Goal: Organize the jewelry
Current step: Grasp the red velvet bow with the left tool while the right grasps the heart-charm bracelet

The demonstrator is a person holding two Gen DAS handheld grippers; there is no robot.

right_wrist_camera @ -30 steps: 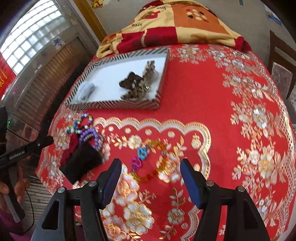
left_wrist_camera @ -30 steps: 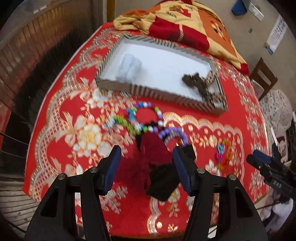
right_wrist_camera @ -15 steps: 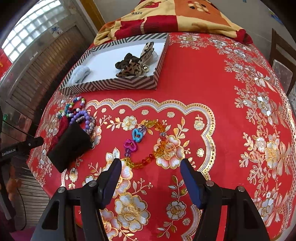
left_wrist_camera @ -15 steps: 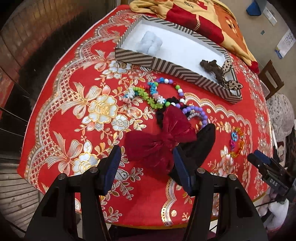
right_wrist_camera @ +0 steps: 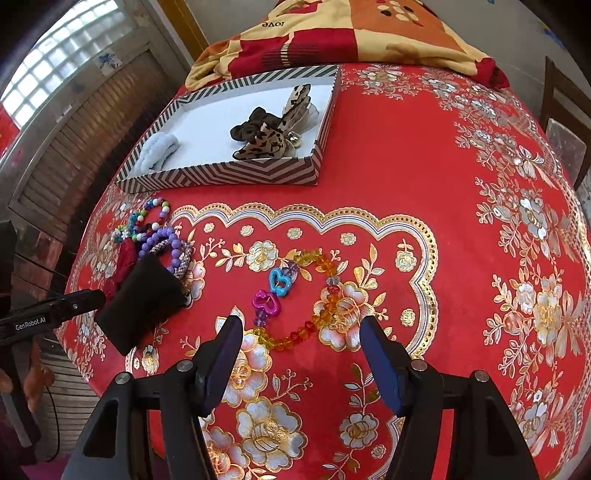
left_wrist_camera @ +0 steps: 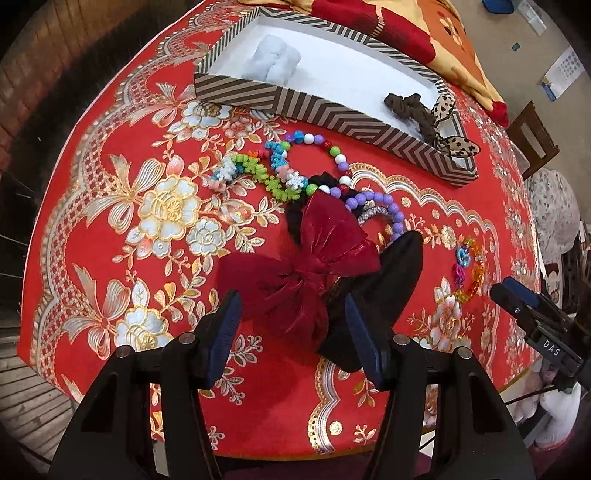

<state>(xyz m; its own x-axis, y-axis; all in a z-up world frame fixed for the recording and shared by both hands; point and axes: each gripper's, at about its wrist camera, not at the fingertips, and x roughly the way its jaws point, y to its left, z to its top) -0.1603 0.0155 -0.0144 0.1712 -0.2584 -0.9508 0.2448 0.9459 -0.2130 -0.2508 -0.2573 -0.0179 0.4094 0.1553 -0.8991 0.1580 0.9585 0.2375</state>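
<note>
**Jewelry scattered ahead of both tools, box partly filled**

Jewelry lies loose on the red flowered tabletop [right_wrist_camera: 424,177]. Just ahead of our left tool [left_wrist_camera: 291,332], whose fingers stand apart with nothing pressed between them, a dark red bow [left_wrist_camera: 299,266] sits in the gap's line, touching a black pouch [left_wrist_camera: 376,291] that lies against the right-hand finger's side. Beyond the bow we see a purple bead bracelet [left_wrist_camera: 384,206], a multicoloured bead string [left_wrist_camera: 325,151] and a green and blue chain of small pieces [left_wrist_camera: 266,173], all bunched together and overlapping.

Ahead of our right tool [right_wrist_camera: 297,354], also standing apart and empty, an orange and yellow bead necklace [right_wrist_camera: 317,291] with blue and pink heart charms [right_wrist_camera: 273,291] lies flat, its near loop just beyond the fingertips. The same pouch and bracelets lie off to this tool's left.

Farther out from both tools sits the striped box [right_wrist_camera: 229,173], holding a pale blue scrunchie [right_wrist_camera: 155,151], a brown scrunchie [right_wrist_camera: 251,127] and a leopard-print bow [right_wrist_camera: 273,142]. A patterned blanket [right_wrist_camera: 351,33] lies behind the box.
</note>
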